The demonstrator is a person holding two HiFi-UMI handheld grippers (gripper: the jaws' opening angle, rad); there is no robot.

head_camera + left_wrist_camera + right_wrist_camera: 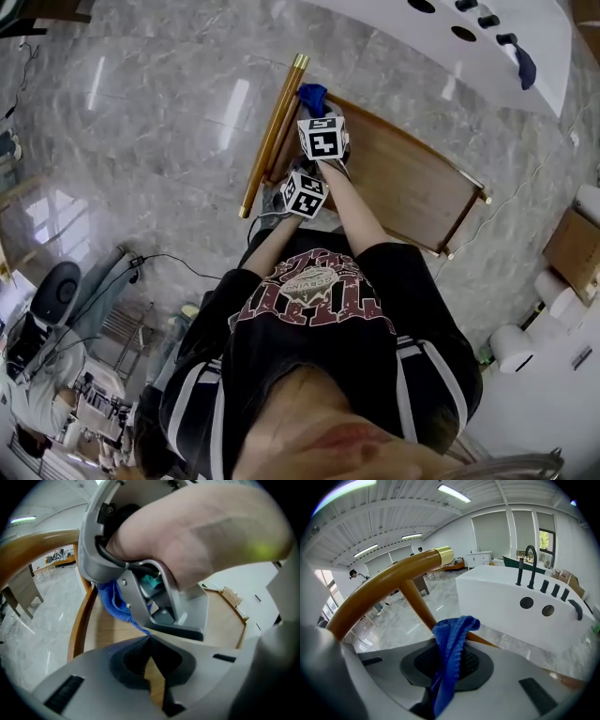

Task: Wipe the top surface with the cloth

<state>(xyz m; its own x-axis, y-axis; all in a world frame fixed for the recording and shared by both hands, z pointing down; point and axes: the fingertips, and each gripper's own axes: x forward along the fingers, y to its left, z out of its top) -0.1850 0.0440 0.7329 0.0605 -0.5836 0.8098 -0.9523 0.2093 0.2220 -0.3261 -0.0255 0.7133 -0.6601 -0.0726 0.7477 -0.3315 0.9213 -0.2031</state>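
Barely begun, judging by position | your right claw (449,670) gripped the blue cloth (453,641) at the counter's (405,180) 10 o'clock corner | your left claw (149,641), at its 6 o'clock, was pinched closed | most of the top likely remained to wipe.

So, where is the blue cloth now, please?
Right gripper view: the blue cloth sits clamped in the right gripper, at a corner of the wooden top by the gold-tipped rail.
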